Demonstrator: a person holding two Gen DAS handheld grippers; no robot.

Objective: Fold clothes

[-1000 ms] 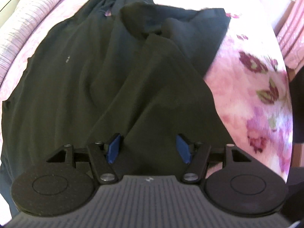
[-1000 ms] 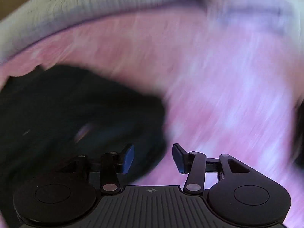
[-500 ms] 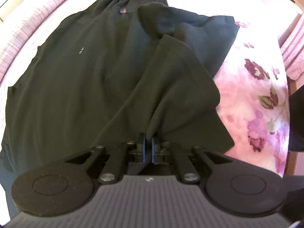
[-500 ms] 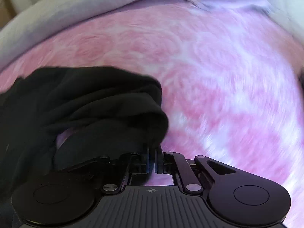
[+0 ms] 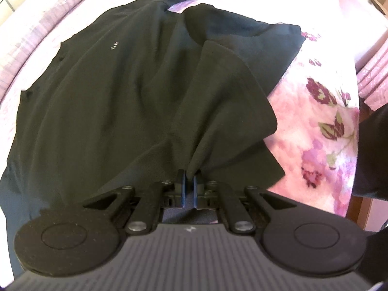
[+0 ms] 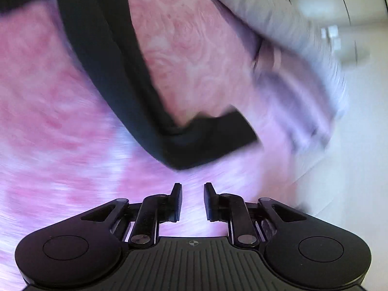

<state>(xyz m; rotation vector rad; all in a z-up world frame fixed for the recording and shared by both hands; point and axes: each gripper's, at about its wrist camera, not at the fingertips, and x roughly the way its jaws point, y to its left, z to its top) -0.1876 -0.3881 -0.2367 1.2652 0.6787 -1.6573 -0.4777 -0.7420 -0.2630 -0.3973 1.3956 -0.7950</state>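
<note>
Left gripper (image 5: 188,186): its two blue-padded fingers (image 5: 181,189) are drawn together on a pinched ridge of the black knitted garment (image 5: 116,101), which rises in a tent-like fold from the jaws toward the far side of the frame. From that fold the cloth fans out; the larger part lies spread to the left, with a small pale mark on it, and a loose flap drapes to the right, its edge lying over the pink bedspread with dark purple flower print (image 5: 322,131). A pale pink striped cover (image 5: 36,31) borders the garment at the upper left.

Right gripper (image 6: 192,201): its black fingers (image 6: 178,202) stand apart with a clear gap between them and nothing held. Just beyond the fingertips, not touching them, a narrow band of the same black garment (image 6: 184,143) runs down from the upper left and bends into a short flat end pointing right. It lies on pink rose-patterned bedding (image 6: 48,97), blurred in this view. A grey-white ribbed cover (image 6: 262,17) crosses the upper right, and past it a pale wall or floor, too blurred to tell which.
</note>
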